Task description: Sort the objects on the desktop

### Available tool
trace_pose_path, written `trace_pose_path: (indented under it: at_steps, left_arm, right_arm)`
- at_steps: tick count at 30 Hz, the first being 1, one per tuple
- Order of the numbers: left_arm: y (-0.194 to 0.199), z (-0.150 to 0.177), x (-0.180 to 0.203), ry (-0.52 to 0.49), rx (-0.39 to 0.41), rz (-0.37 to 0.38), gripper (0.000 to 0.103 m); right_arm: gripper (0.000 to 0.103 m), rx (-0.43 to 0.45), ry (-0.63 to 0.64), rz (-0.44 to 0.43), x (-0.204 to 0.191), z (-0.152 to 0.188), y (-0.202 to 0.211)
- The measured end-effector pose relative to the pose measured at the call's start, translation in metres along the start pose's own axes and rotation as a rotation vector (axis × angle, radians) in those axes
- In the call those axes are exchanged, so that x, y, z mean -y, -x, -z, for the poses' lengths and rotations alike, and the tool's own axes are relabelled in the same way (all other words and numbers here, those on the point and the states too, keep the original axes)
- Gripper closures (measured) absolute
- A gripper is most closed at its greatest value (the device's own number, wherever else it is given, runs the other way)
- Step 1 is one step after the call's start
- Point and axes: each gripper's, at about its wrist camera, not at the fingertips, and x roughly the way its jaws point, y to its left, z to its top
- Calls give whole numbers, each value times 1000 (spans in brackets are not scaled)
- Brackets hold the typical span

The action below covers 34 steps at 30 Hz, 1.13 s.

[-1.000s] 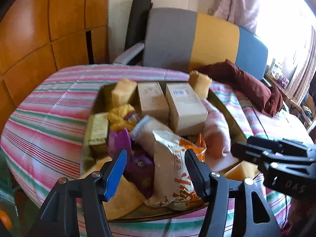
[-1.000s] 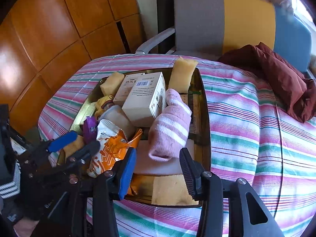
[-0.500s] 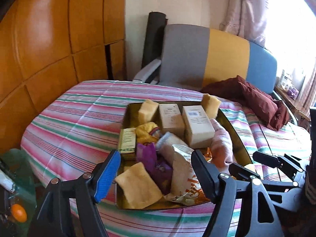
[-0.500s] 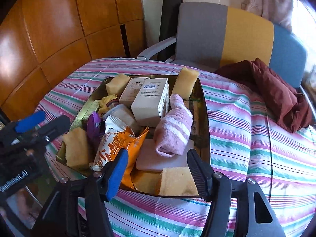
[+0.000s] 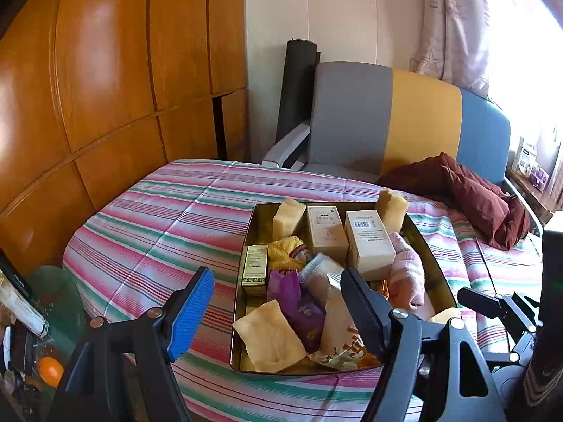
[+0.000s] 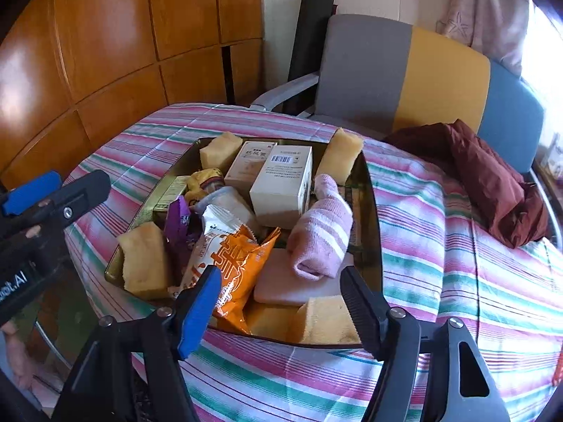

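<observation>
A dark metal tray (image 6: 373,190) is sitting on the striped tablecloth (image 6: 440,256), crammed with mixed stuff: an orange-and-white snack bag (image 6: 228,256) leaning at the near side, a purple wrapper (image 6: 179,225) just beside it, a rolled pink striped towel (image 6: 323,232) lying over a flat pale pad (image 6: 281,281), two white cartons (image 6: 285,183) standing side by side toward the far end, a small green box (image 5: 255,263) lying along the left wall, and yellow sponge blocks (image 6: 144,260) sticking up at the corners (some tilted against the rim). The left gripper (image 5: 278,299) is hovering over the tray's near-left edge with jaws spread wide, nothing between them. The right gripper (image 6: 281,297) is hanging at the near rim, jaws opening, with nothing pressed by the pads. Bare cloth is lying open to the left and right of the tray, plenty of room there. A maroon cloth (image 6: 492,179) is bunching up at the far right of the table. Behind, a grey, yellow and blue chair (image 5: 404,119) is backing onto a pale wall, wooden panels (image 5: 105,88) are running along the left, and a curtain (image 5: 454,21) is catching bright window light.
</observation>
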Motion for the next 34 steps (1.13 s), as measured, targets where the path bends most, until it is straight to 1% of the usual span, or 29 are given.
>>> trace_pose_path:
  at_steps: [8,10,12,20,22,23,26,30,34]
  left_arm:
    - [-13,2,0,35,-57,35,29]
    - [-14,4,-1,40,-58,28,32]
    - [-15,5,-2,45,-56,28,34]
    - [-19,7,-1,38,-65,31,36]
    - [-19,8,-1,30,-66,32,41]
    - [-19,9,0,24,-62,29,46]
    - [-17,9,0,17,-49,17,48]
    - [-18,9,-2,20,-46,21,49]
    - [-20,10,-2,20,-65,41,49]
  right_arm:
    - [27,16,-14,22,-1,-4,-1]
    - [26,17,-25,25,-1,-4,-2]
    - [24,20,-31,47,-1,-4,-3]
    - [24,7,-34,57,-2,-2,-9]
    - [24,4,-31,56,-2,-2,-11]
    - [23,3,-30,56,-2,-2,-12]
    - [23,4,-28,58,-3,-1,-11]
    - [23,6,-25,61,-3,0,-11]
    - [23,17,-29,63,-3,-1,-8]
